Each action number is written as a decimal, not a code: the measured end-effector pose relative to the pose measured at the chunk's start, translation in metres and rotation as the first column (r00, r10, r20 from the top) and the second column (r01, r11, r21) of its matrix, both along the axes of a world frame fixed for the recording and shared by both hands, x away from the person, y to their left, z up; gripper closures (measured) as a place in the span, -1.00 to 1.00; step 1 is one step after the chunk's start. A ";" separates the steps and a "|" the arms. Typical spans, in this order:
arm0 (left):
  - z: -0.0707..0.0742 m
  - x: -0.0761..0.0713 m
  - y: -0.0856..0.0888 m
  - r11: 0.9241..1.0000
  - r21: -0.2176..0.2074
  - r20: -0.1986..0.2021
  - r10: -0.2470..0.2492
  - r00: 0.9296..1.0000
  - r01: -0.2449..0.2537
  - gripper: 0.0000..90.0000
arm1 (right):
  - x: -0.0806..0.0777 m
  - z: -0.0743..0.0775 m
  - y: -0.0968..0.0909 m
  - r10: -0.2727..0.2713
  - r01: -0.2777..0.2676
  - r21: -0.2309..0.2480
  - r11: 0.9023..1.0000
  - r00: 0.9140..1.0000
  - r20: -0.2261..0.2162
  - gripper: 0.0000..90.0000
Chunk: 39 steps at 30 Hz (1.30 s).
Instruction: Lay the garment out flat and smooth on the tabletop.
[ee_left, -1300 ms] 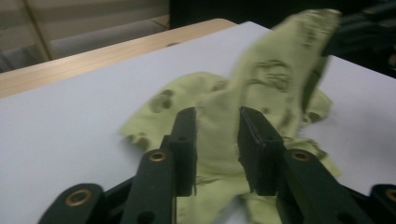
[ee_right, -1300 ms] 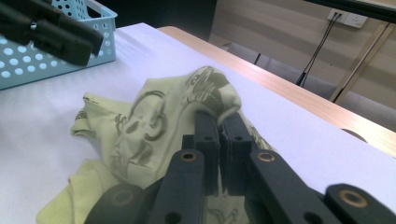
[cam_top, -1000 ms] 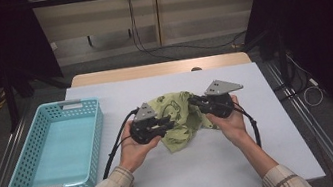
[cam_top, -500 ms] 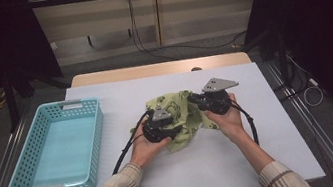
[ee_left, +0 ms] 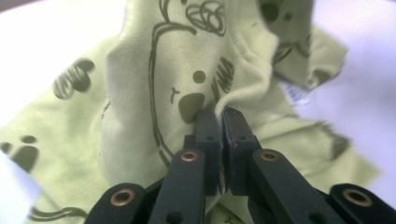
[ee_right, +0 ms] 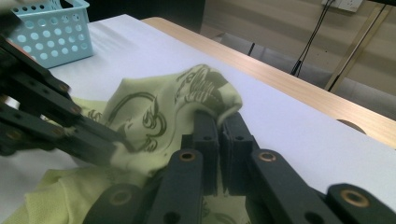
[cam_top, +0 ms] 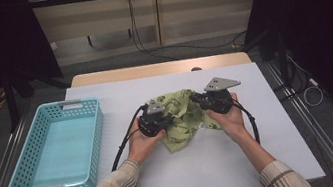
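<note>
A light green cloth with dark cartoon prints lies bunched at the middle of the white table. My left gripper sits at the cloth's left side, shut on a raised fold of the cloth. My right gripper is at the cloth's right side, shut on another fold. In the right gripper view the left gripper reaches in from the left, its tip on the cloth. Both folds are lifted a little off the table.
A pale blue plastic basket stands at the table's left, seen again far off in the right gripper view. A wooden strip runs along the table's far edge. Black cables trail from both grippers toward the person.
Both grippers have carried the cloth slightly right and away from the person. The cloth is bunched tighter between them. Both stay shut on it.
</note>
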State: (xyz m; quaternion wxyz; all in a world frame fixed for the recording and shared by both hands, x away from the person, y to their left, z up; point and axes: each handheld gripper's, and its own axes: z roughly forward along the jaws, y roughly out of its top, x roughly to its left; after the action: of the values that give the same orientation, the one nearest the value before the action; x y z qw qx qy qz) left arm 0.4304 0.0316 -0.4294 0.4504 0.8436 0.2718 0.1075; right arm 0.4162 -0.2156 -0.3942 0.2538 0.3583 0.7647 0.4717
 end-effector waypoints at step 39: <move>0.029 -0.008 0.053 0.978 -0.087 0.097 0.199 0.975 -0.191 0.58 | 0.011 -0.017 0.001 -0.006 0.004 -0.037 0.999 0.999 -0.042 0.98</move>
State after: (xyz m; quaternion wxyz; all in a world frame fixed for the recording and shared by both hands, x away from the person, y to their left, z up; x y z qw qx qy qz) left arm 0.4224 0.0843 -0.4008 0.4834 0.7881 0.3331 0.1852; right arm 0.4271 -0.2151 -0.4111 0.2452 0.3655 0.7775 0.4493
